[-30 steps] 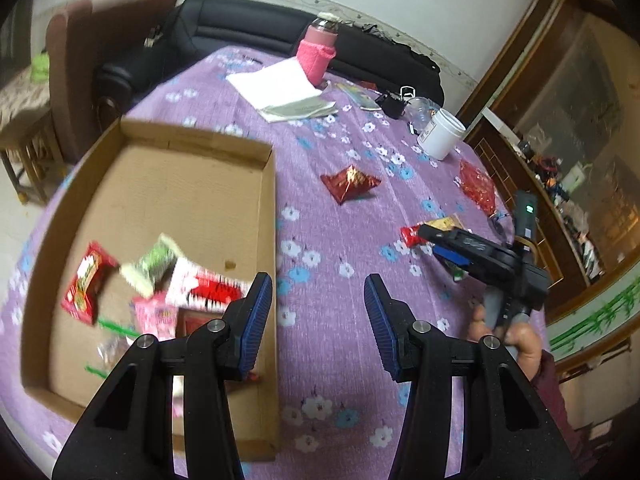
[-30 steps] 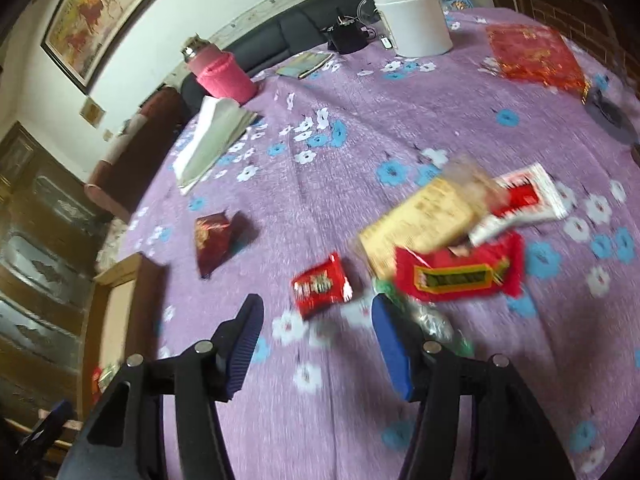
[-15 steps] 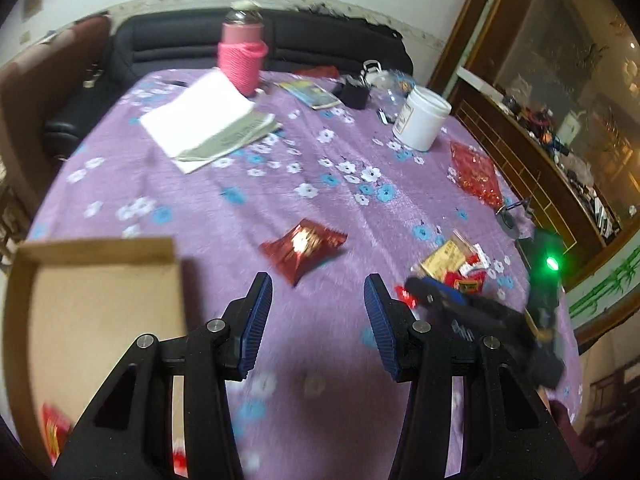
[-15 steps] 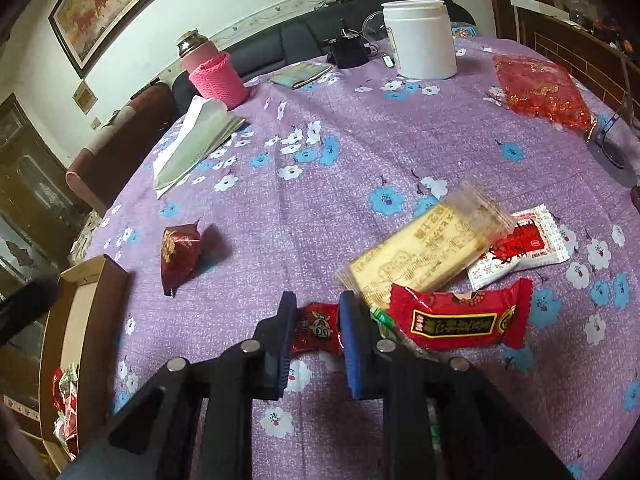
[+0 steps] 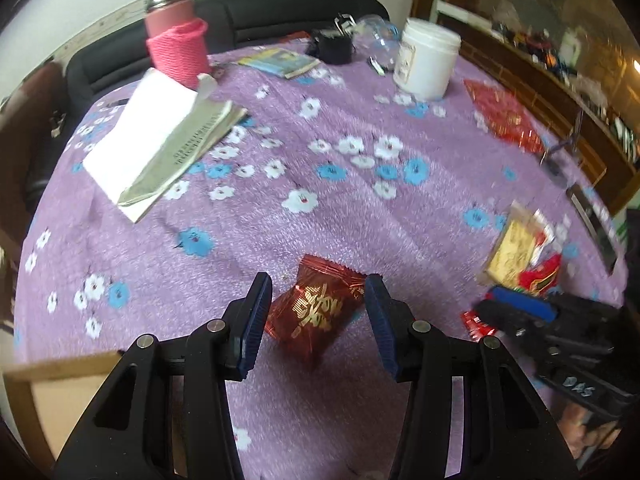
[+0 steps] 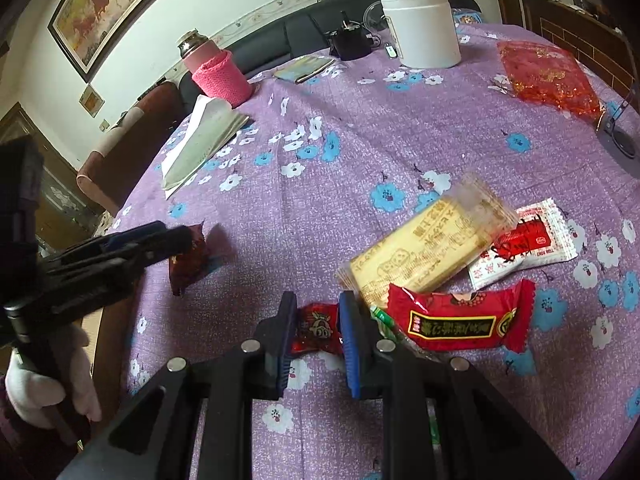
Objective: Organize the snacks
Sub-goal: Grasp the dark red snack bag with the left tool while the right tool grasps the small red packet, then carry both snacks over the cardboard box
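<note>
Red foil packet (image 5: 318, 312): lay on the purple tablecloth (image 5: 360, 216) toward its near edge, by the cardboard box (image 5: 60, 368) corner.
Left gripper (image 5: 316, 318): I had it straddling that packet, jaws apart, pads clear.
Right gripper (image 6: 318, 330): I had it clamped on the small red snack (image 6: 318, 328) beside the snack pile.
Step in hand: picking up, both hands.
Next move: I judged left must close; right must lift toward the box.
</note>
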Demonstrator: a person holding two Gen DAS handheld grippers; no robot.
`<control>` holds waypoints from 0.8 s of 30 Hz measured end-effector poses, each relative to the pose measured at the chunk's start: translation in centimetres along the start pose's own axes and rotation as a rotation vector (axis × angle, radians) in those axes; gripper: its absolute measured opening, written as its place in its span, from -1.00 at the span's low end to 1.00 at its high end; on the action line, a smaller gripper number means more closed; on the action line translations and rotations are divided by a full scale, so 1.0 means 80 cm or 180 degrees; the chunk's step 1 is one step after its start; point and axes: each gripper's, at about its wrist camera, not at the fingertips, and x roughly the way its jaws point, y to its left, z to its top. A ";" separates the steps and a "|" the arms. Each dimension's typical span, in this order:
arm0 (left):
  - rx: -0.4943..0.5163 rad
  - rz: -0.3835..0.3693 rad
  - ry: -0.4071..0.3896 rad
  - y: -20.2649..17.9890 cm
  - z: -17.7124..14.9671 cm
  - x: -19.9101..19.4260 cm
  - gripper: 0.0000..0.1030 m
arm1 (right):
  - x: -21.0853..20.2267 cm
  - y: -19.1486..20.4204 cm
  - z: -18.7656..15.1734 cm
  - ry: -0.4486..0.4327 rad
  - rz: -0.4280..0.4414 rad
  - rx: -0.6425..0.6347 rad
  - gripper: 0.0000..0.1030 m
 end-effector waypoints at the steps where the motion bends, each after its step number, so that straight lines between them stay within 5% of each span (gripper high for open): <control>1: 0.0058 0.0051 0.0043 -0.003 -0.001 0.007 -0.07 | 0.000 0.000 0.000 0.0000 0.0001 0.0004 -0.52; 5: 0.0143 0.0162 0.0211 -0.008 -0.007 0.028 -0.07 | 0.000 0.000 0.000 -0.0008 -0.0007 -0.0008 -0.52; 12: -0.0076 0.0078 0.0131 -0.008 -0.011 0.018 -0.22 | 0.000 0.001 -0.001 -0.0019 0.0018 -0.0018 -0.55; 24: -0.0432 -0.0144 -0.0228 -0.006 -0.052 -0.078 -0.30 | -0.013 0.002 -0.003 -0.0046 0.0515 0.0115 -0.60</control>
